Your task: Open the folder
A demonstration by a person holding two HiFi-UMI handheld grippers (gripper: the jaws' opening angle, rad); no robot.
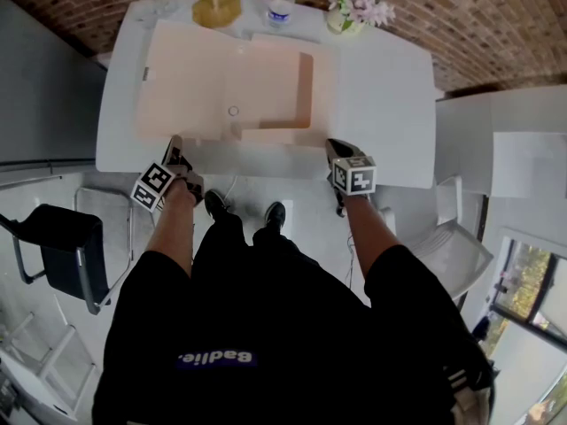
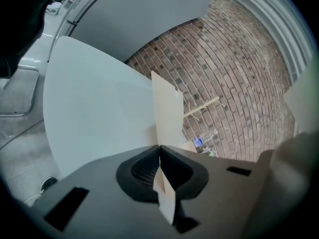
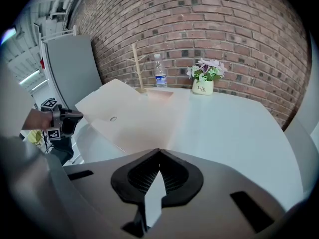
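A pale peach folder (image 1: 230, 87) lies spread on the white table (image 1: 390, 113), with its side flaps out. My left gripper (image 1: 174, 144) is at the folder's front left corner. In the left gripper view its jaws (image 2: 159, 146) are shut on a thin cream flap of the folder (image 2: 167, 113), which stands edge-on beyond the tips. My right gripper (image 1: 333, 147) is at the folder's front right corner, by the table's near edge. In the right gripper view its jaws (image 3: 159, 151) are closed where the folder (image 3: 144, 118) tapers to them. The left gripper (image 3: 75, 117) shows there at the left.
At the table's far edge stand a water bottle (image 1: 281, 3), a pot of flowers (image 1: 354, 11) and a wooden stand on a round base (image 1: 215, 7). A brick wall lies behind. A dark chair (image 1: 62, 246) stands on the floor to my left.
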